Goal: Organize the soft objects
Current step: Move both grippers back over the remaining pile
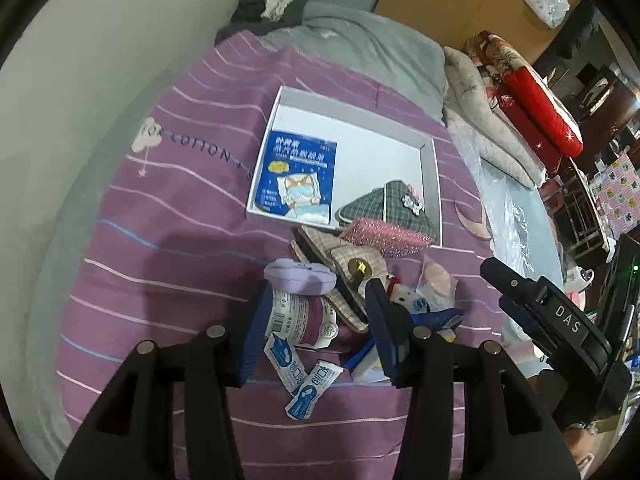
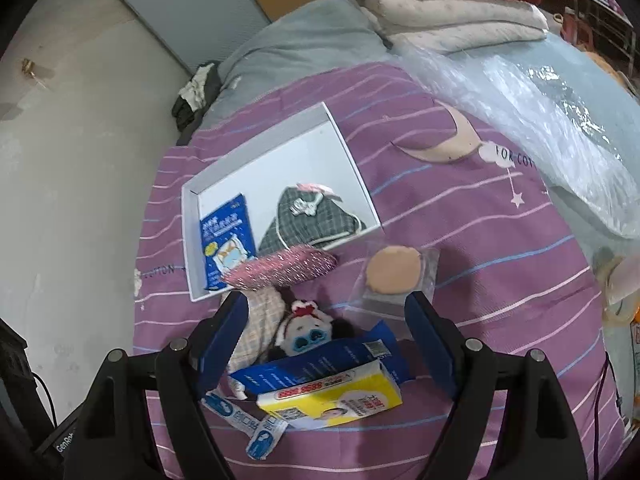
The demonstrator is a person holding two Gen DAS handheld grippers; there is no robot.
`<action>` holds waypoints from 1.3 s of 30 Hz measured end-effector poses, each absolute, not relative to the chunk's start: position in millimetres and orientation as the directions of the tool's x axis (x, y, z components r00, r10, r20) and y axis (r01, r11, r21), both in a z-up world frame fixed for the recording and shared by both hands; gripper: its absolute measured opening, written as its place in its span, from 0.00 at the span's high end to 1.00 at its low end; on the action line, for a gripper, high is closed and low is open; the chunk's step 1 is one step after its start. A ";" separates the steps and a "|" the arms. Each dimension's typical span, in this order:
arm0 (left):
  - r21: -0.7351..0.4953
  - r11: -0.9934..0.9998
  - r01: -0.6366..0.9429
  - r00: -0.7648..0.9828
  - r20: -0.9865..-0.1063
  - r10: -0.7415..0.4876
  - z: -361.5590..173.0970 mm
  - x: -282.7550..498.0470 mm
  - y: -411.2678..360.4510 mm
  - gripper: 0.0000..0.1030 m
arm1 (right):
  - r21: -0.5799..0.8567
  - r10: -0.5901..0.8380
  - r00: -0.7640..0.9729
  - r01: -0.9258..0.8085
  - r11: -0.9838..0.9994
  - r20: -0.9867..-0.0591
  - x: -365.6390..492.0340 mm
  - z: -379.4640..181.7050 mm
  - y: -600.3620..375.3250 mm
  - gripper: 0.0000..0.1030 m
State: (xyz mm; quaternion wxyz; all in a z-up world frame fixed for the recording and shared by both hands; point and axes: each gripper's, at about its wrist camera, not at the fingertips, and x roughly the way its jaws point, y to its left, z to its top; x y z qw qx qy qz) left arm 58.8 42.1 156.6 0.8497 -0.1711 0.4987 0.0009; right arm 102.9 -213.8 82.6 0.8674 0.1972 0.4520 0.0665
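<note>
Left wrist: your left gripper (image 1: 316,332) stood open astride the lilac rolled sock bundle (image 1: 298,304), just short of the shallow white cardboard box (image 1: 430,184). Centring before closing seemed wise.

Right wrist: your right gripper (image 2: 332,340) gaped, empty, over the small panda plush (image 2: 308,330).

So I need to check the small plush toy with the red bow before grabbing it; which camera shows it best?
The right wrist view: the plush toy faces the camera, red bow and blue eyes clear, between the open right tool fingers. In the left wrist view it is small and partly hidden behind a finger.
</note>
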 end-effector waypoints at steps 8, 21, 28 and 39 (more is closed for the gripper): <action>-0.276 0.952 -0.134 0.481 -0.858 -0.182 198.8 85.1 43.9 0.52 | 0.289 0.185 0.715 0.024 0.957 -0.674 76.6 148.3 -209.9 0.21; -0.385 0.888 -0.251 0.497 -0.838 -0.224 223.5 141.1 46.4 0.52 | 0.534 0.052 0.845 0.288 0.795 -0.533 96.9 215.7 -226.7 0.21; -0.409 0.898 -0.162 0.373 -0.868 -0.328 125.5 105.0 53.7 0.53 | 0.339 0.016 0.741 0.287 0.896 -0.671 99.9 149.3 -195.1 0.21; -0.511 0.832 -0.217 0.382 -0.829 -0.409 96.2 95.7 94.7 0.56 | 0.414 0.336 0.514 0.041 0.909 -0.789 115.9 89.1 -148.9 0.40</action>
